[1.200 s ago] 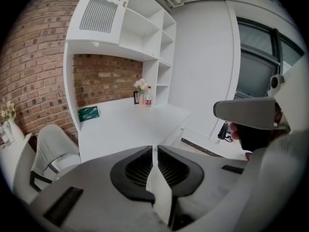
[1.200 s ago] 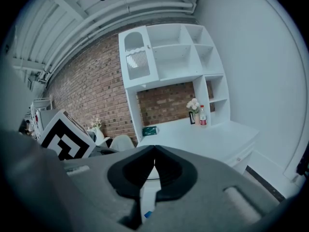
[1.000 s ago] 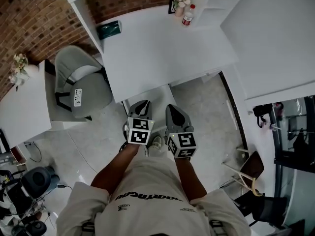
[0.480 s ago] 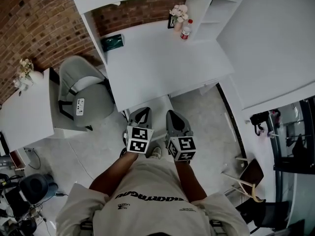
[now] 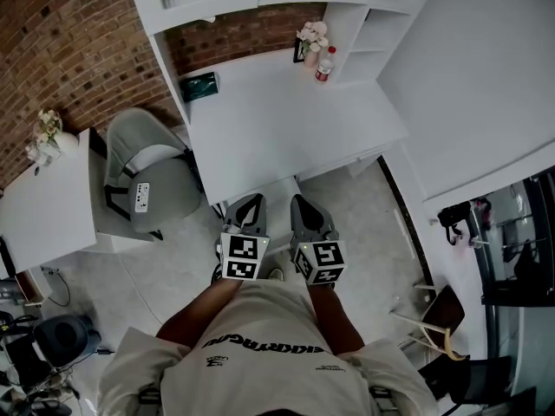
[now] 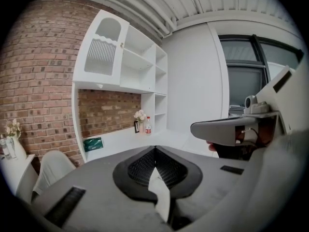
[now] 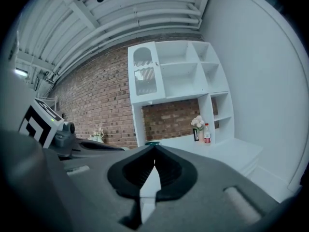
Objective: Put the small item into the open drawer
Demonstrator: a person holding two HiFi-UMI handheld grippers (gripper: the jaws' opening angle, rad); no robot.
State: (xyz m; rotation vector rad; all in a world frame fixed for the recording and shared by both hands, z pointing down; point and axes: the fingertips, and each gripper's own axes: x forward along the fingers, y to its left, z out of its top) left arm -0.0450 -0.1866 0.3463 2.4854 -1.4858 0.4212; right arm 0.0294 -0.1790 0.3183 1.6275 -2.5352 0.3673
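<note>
A white desk (image 5: 286, 137) stands in front of me. On it lie a small green box (image 5: 199, 86) at the back left and a red-capped bottle (image 5: 323, 69) beside a vase of flowers (image 5: 310, 37) at the back right. A white panel (image 5: 260, 189) juts from the desk's front edge, perhaps the drawer. My left gripper (image 5: 247, 204) and right gripper (image 5: 303, 204) hang side by side just short of it, both shut and holding nothing. The left gripper view shows shut jaws (image 6: 154, 151), the green box (image 6: 92, 143) and the bottle (image 6: 147, 126). The right gripper view shows shut jaws (image 7: 154, 151).
A grey armchair (image 5: 143, 176) sits left of the desk, with a white side table (image 5: 43, 215) and a vase (image 5: 48, 137) beyond it. White shelves (image 5: 355, 24) rise over the desk against a brick wall. A wooden chair (image 5: 438, 306) stands at the right.
The head view has tipped a little, so more of the shelving shows at the top. Both grippers stay side by side in front of the body.
</note>
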